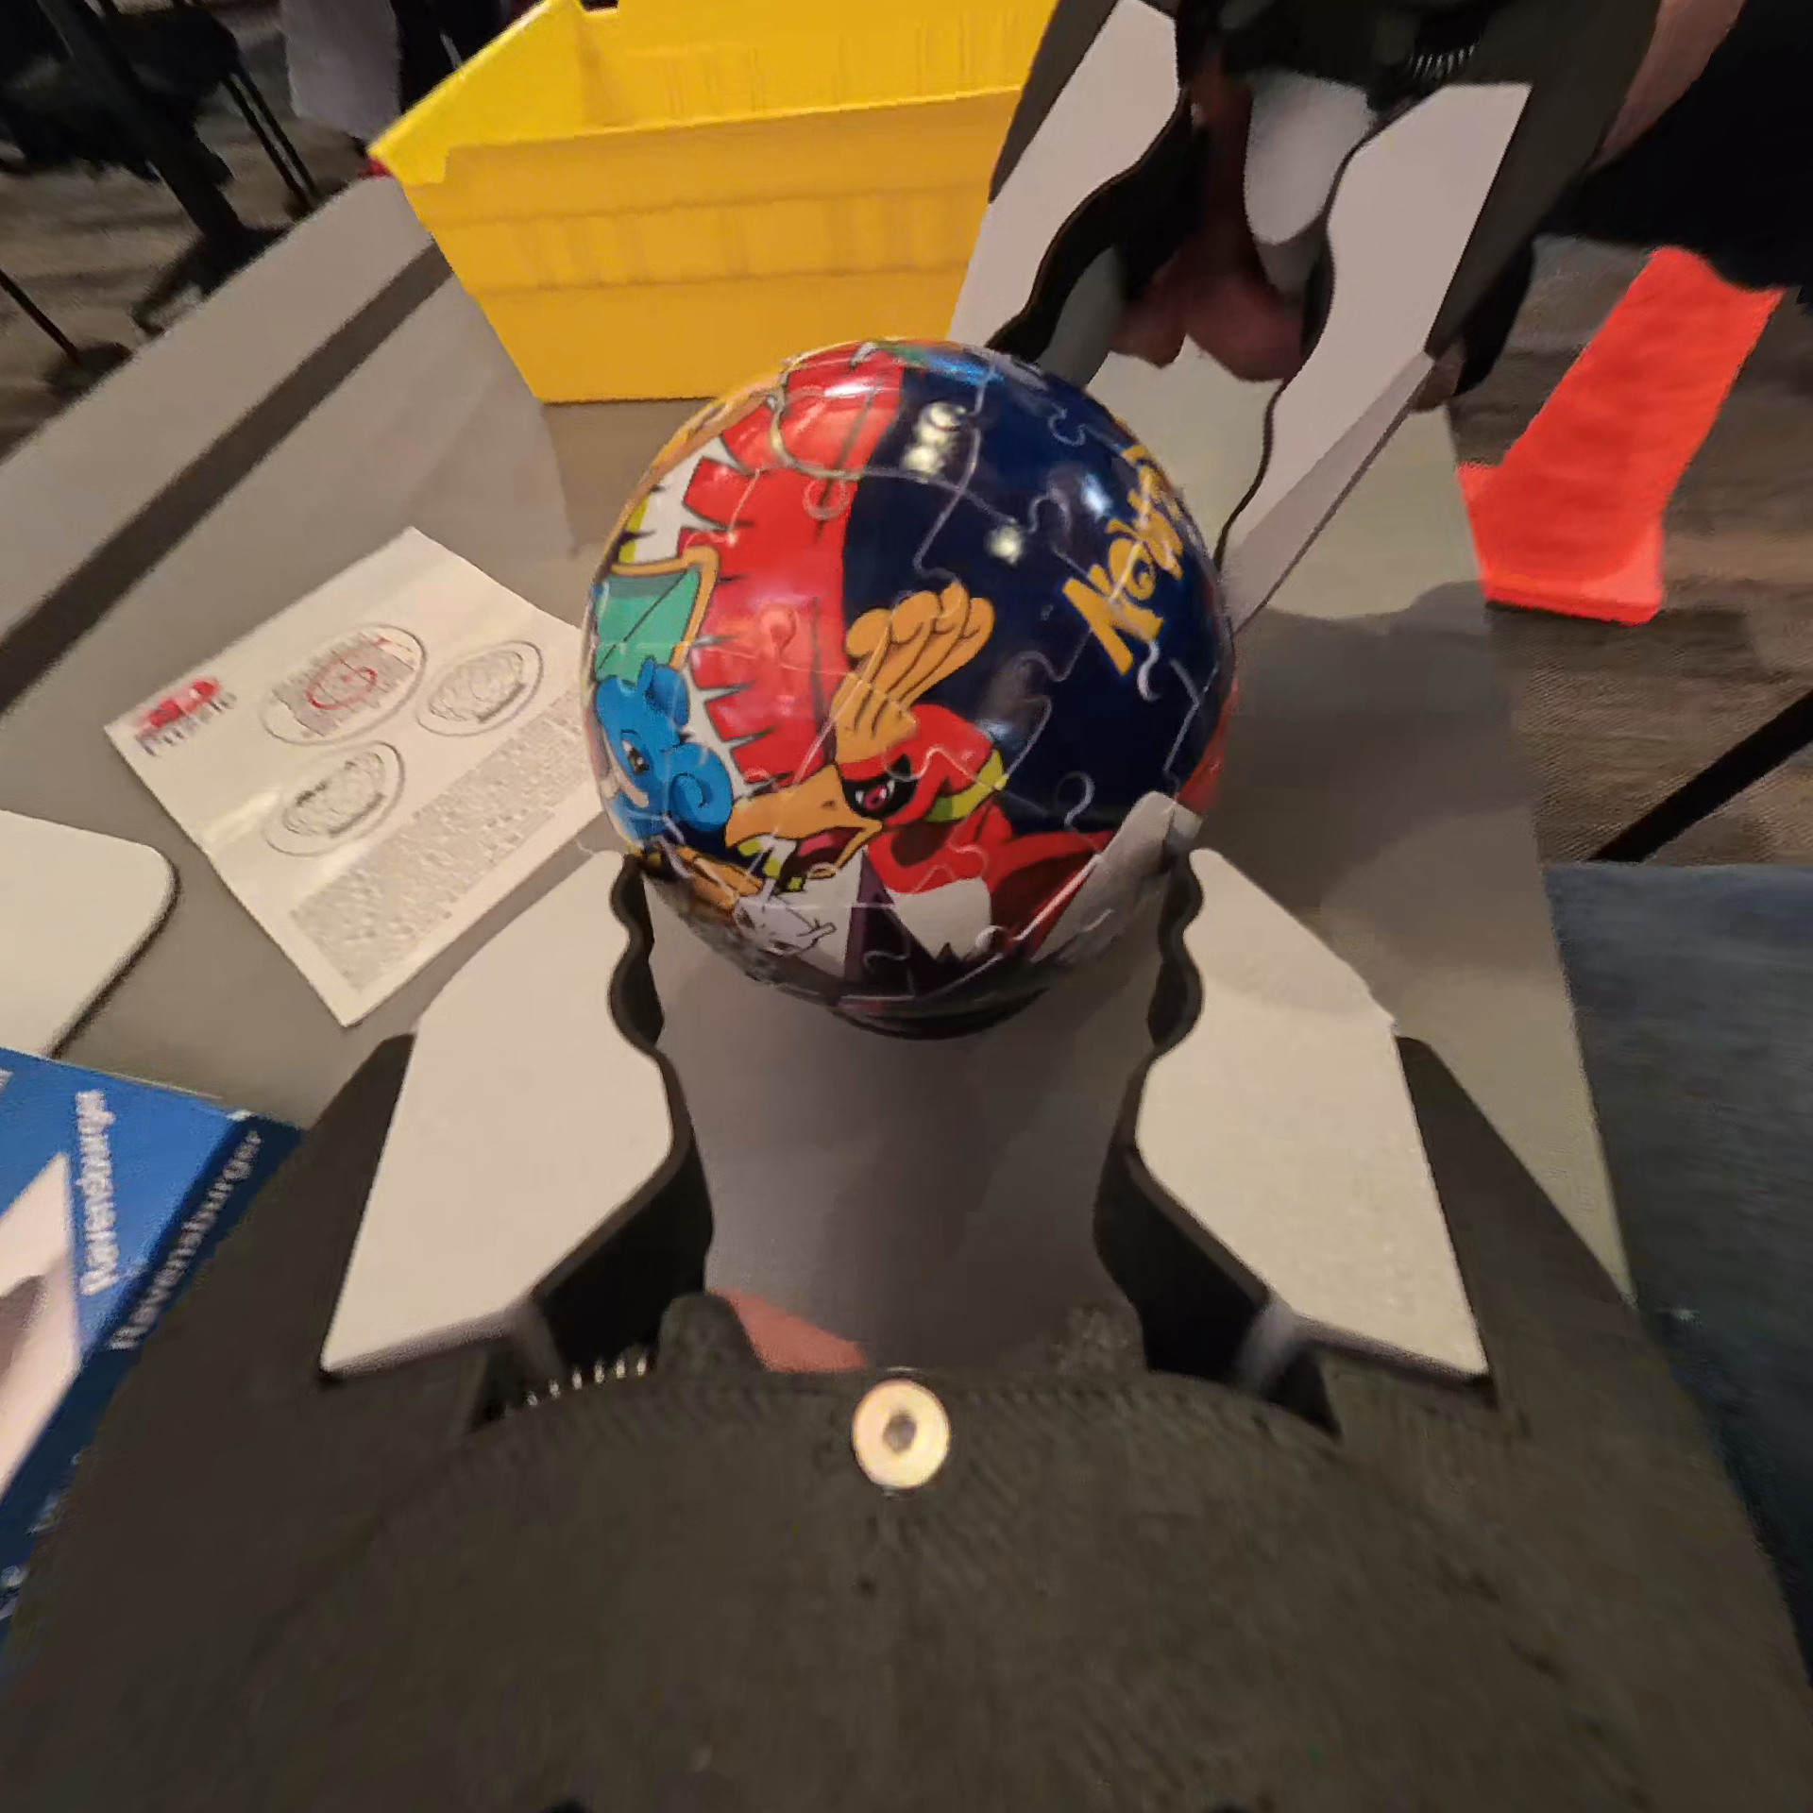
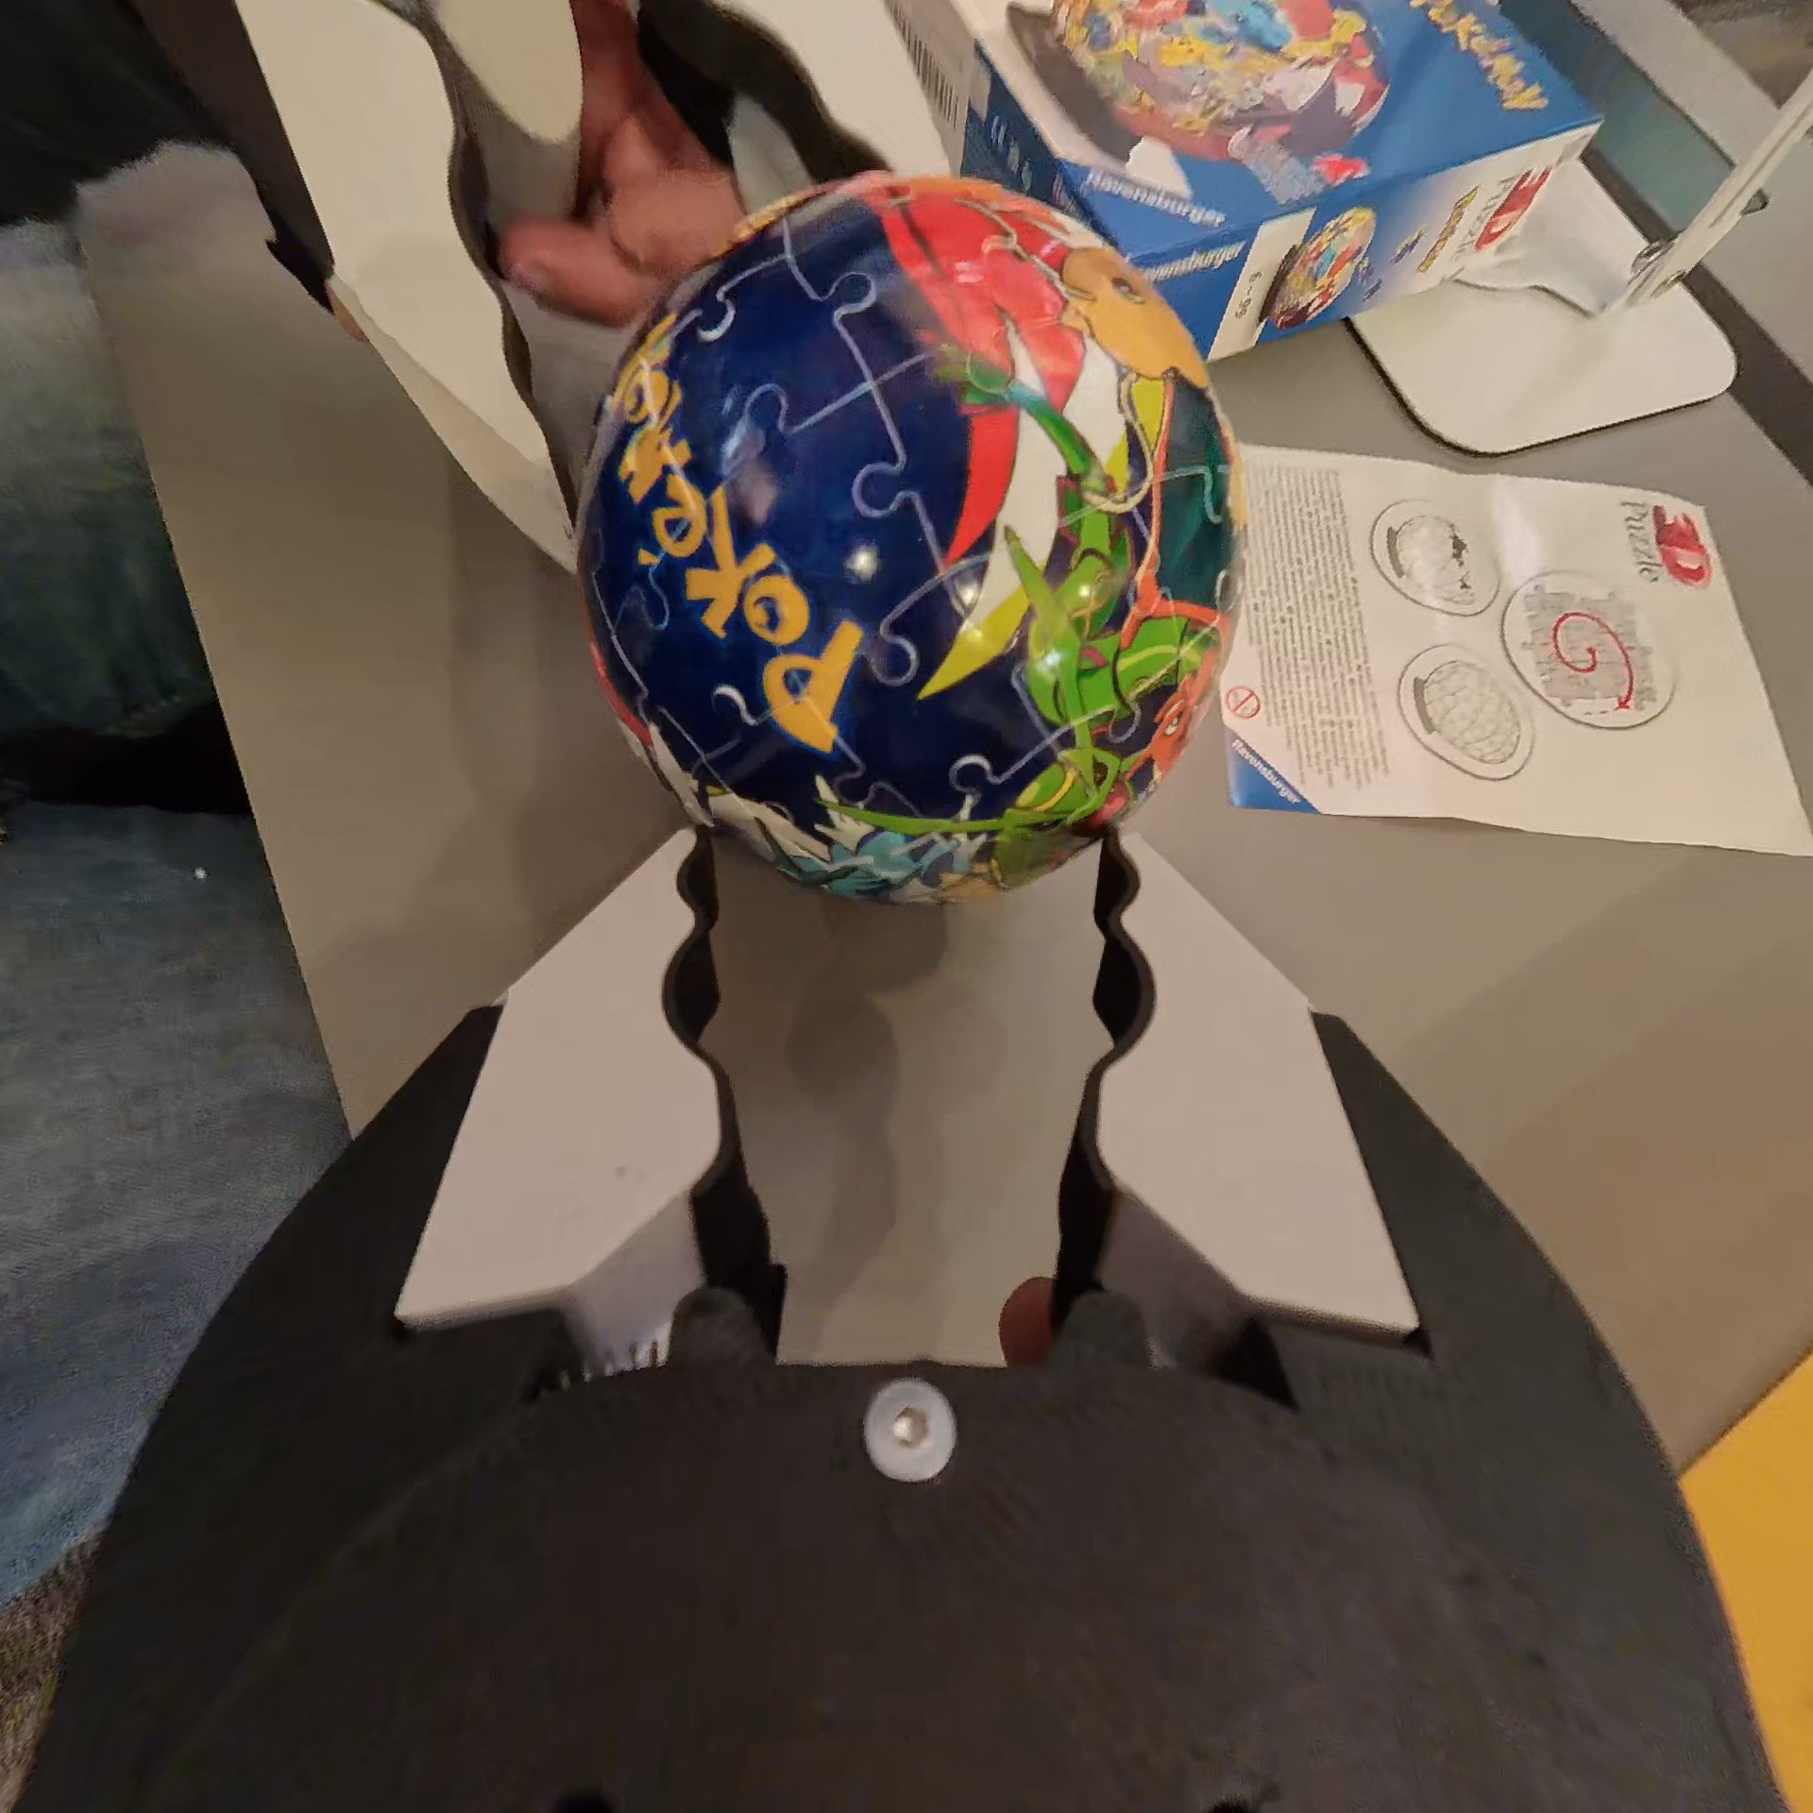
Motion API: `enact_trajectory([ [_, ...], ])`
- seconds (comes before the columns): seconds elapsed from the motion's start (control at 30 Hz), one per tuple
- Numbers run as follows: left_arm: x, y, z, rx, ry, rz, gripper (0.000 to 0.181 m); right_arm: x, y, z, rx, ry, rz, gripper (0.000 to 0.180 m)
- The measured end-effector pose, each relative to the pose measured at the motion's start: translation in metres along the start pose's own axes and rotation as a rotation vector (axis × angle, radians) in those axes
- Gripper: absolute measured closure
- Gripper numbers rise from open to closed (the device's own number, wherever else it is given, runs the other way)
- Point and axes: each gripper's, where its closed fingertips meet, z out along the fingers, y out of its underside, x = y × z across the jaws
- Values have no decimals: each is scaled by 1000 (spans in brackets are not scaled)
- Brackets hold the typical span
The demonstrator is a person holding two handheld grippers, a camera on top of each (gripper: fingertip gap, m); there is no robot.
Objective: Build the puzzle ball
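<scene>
Two spread tools (image 1: 898,854) (image 2: 907,844) flank puzzle ball (image 1: 907,677).

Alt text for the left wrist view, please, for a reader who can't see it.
An assembled, colourful puzzle ball stands on a grey table, the left tongs open at its near side and the right tongs opposite. An instruction sheet, yellow bin and blue box surround it.

The puzzle ball (image 1: 907,687) fills the gap between the two facing grippers. Behind it a yellow bin (image 1: 706,206) blocks the way; the instruction sheet (image 1: 363,765) lies flat alongside, passable above. The blue box (image 2: 1275,167) and white stand base (image 2: 1560,363) seemingly crowd one corner.
</scene>
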Motion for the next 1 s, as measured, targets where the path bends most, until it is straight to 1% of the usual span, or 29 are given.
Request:
enact_trajectory([
  [0.07, 2, 0, 1, -5, -35, 69, 82, 0, 4, 2, -18, 8, -22, 104],
  [0.23, 1, 4, -1, -4, -55, 83, 82, -1, 1, 2, -19, 19, -47, 105],
  [0.4, 1, 7, -4, -10, -58, 65, 81, -2, 1, 0, -40, 20, -44, 110],
  [0.6, 1, 10, -9, -12, -61, 23, 73, 1, 0, -6, -37, 14, 4, 104],
  [0.73, -4, 14, -19, -20, -81, -33, 63, 7, 11, -15, -92, 22, 65, 90],
  [0.8, -8, 22, -24, -55, -102, -69, 49, 8, 18, -16, -122, 25, 101, 77],
  [0.87, -10, 34, -28, -107, -106, -118, 39, 8, 25, -14, -154, 25, 128, 73],
  [0.93, -11, 46, -32, -148, -108, -168, 37, 5, 35, -8, -196, 18, 154, 65],
  [1.0, -14, 60, -36, -205, -138, -199, 34, 5, 51, -2, -265, 29, 166, 63],
])
